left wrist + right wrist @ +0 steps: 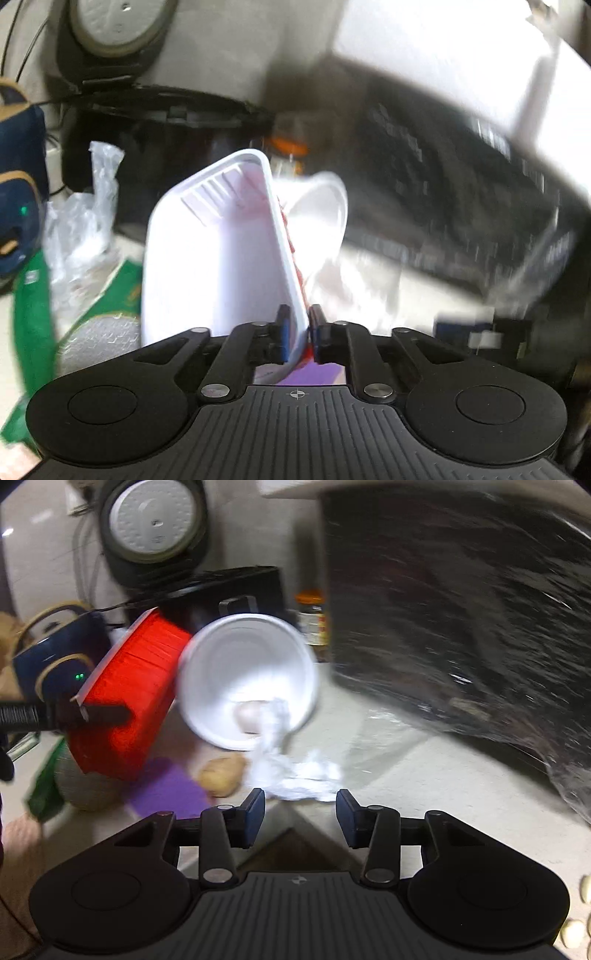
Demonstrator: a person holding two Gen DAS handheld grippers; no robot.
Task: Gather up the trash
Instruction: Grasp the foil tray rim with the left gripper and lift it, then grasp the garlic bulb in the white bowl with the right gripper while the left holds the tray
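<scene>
Two grippers: left gripper jaws clamped on red tray rim, lifted over bench; right gripper jaws apart, empty, near crumpled tissue spilling from white cup.

Heavy motion smear across both views, worst on the right side of each. The white tray blows out under hard glare, and so does the white bowl. The black bag streaks with highlights. Fisheye bends the edges; the corners go dark.
</scene>
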